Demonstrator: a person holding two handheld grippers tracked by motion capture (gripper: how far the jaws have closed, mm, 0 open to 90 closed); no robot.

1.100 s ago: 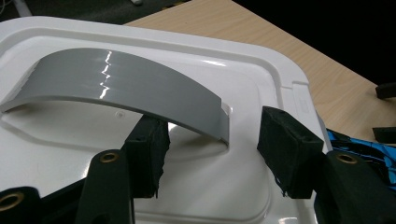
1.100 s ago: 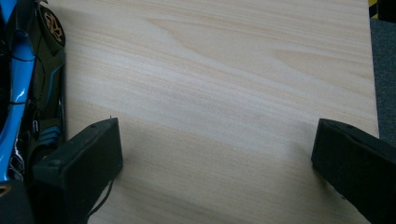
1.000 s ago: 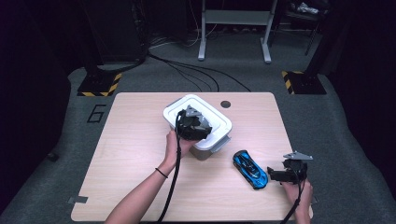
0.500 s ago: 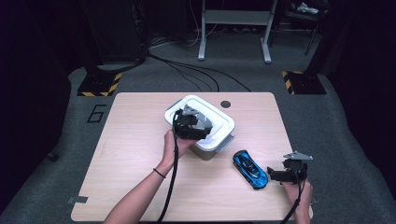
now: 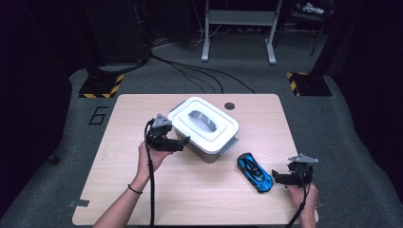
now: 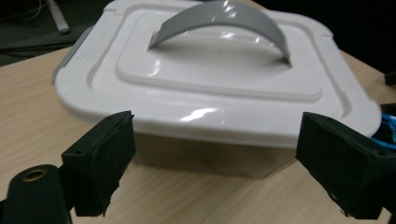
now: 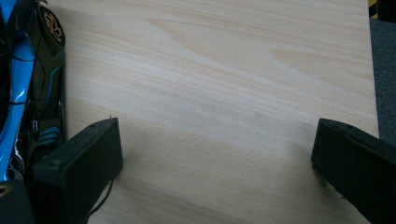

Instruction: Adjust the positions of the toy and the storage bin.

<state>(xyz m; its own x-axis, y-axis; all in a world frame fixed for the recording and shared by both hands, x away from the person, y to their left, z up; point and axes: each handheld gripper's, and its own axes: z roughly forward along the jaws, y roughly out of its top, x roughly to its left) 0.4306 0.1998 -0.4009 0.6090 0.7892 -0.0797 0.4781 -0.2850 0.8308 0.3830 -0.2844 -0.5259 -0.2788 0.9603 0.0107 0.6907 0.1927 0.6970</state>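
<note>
Box lies diagonally, grey handle along its length.

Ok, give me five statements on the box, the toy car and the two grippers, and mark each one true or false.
1. The lid sits closed on the white storage box. True.
2. The left gripper is clamped on the lid's grey handle. False: its jaws have just been opening, stand apart with nothing between them, and sit beside the box.
3. The blue toy car lies on the table between the box and the right gripper. True.
4. The right gripper holds the car. False: its jaws are open over bare table, the car beside one jaw.
5. The car rests on the lid. False: it is on the table.
</note>
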